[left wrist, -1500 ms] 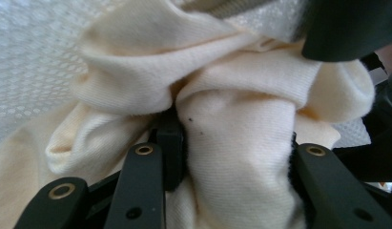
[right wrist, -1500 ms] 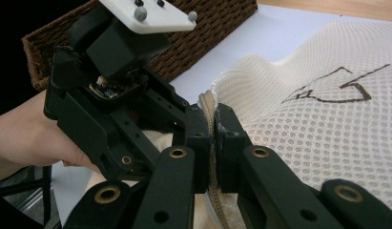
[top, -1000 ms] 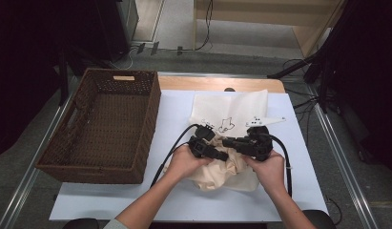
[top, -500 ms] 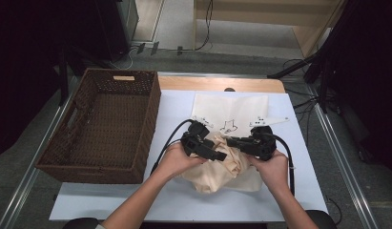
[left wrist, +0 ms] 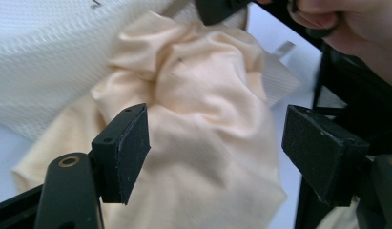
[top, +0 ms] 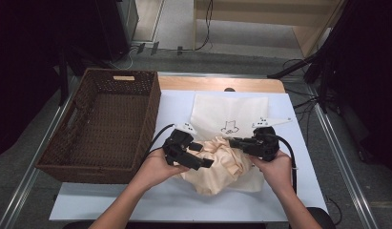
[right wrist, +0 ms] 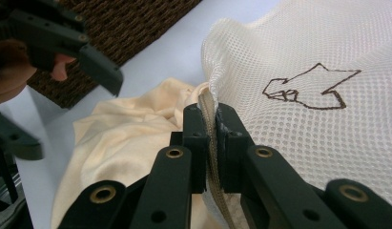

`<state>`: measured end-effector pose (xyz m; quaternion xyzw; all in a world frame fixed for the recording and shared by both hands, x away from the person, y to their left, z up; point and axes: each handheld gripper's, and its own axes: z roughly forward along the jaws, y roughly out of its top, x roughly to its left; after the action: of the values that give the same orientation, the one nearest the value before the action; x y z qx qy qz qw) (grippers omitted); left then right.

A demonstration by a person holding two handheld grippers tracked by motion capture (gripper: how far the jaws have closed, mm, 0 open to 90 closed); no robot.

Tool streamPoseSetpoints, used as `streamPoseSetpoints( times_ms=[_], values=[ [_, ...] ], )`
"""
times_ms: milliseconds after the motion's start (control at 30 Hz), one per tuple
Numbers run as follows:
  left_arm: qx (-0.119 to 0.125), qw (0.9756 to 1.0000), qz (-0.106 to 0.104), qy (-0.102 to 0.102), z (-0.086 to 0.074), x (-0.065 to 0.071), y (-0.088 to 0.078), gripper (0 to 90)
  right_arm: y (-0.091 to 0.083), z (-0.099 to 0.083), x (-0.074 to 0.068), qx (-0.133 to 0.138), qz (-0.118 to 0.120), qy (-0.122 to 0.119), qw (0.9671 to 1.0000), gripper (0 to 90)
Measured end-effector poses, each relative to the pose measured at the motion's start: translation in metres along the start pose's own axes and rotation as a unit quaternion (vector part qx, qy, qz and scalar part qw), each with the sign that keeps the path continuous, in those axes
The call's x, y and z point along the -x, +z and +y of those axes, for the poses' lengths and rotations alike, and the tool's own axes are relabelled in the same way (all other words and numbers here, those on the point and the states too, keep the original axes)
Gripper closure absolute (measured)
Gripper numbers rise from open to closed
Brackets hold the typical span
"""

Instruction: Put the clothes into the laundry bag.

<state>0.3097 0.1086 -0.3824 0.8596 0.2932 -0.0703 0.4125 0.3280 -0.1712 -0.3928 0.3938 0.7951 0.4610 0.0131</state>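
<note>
A crumpled cream cloth (top: 217, 172) lies at the mouth of a white mesh bag (top: 229, 109) with a dark drawn figure, on the white table cover. My right gripper (top: 234, 141) is shut on the bag's edge, the hem pinched between its pads (right wrist: 210, 119). My left gripper (top: 205, 156) hovers over the cloth from the left. Its jaws have just been opening and now stand wide (left wrist: 215, 152), with the cloth (left wrist: 208, 95) below them and neither pad pressing it. The cloth (right wrist: 122, 133) bunches just left of the pinched hem.
A large brown wicker basket (top: 151, 119) stands at the left of the table, close to my left hand. The white table cover (top: 136, 205) reaches the near edge. A wooden strip runs along the back, with metal rails on both sides.
The left gripper has opened, let go of the cloth and lifted a little to the left. The cloth sits more bunched at the bag's mouth. The right gripper has held still.
</note>
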Motion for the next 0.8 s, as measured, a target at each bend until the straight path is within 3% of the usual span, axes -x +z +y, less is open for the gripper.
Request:
streamPoseSetpoints(
  times_ms=[333, 467, 567, 800],
  values=[
    [-0.001, 0.9995, 0.032, -0.005, -0.027, 0.012, -0.013, 40.3, 0.003, 0.003, 0.006, 0.0, 0.007, 0.002, 1.0, 84.6],
    [0.008, 0.9995, 0.031, -0.01, -0.039, 0.018, -0.017, 39.7, 0.004, 0.005, 0.007, -0.001, 0.008, 0.005, 1.0, 84.6],
    [-0.003, 0.9996, 0.011, -0.025, -0.045, 0.017, -0.018, 40.0, 0.005, 0.006, 0.008, -0.001, 0.01, 0.007, 0.9999, 84.6],
    [-0.006, 0.9985, 0.033, -0.042, -0.066, 0.021, -0.019, 59.1, 0.008, 0.007, 0.01, 0.001, 0.013, 0.006, 0.9999, 84.6]
  ],
)
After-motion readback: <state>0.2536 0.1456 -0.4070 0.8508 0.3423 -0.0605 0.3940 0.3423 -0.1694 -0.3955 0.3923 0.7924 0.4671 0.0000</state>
